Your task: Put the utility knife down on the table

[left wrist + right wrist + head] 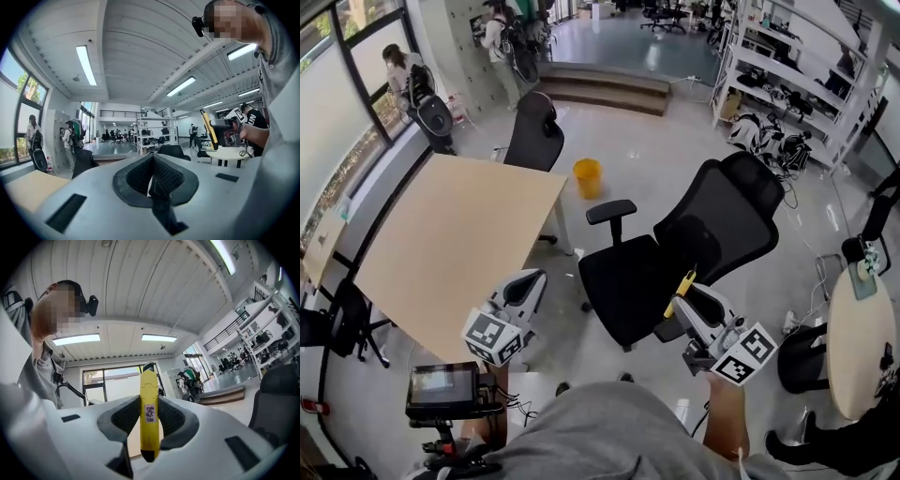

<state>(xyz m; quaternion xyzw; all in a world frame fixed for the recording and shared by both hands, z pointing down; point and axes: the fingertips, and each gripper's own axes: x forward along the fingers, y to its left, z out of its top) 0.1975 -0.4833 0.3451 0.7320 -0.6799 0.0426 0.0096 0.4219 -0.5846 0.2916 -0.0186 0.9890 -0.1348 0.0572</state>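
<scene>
A yellow utility knife (148,416) stands upright between the jaws of my right gripper (149,420), which is shut on it. In the head view the utility knife (681,289) pokes up from the right gripper (694,302), held in the air in front of a black office chair. From the left gripper view the knife (208,130) appears at the right, gripped by the other tool. My left gripper (152,176) is shut with nothing in it; in the head view the left gripper (528,286) hovers just off the near corner of the light wooden table (450,244).
A black office chair (680,248) stands right of the table, another (534,131) behind it. A yellow bucket (587,177) sits on the floor. A round white table (860,342) is at the far right. A small screen on a stand (445,389) is at lower left. People stand by the windows.
</scene>
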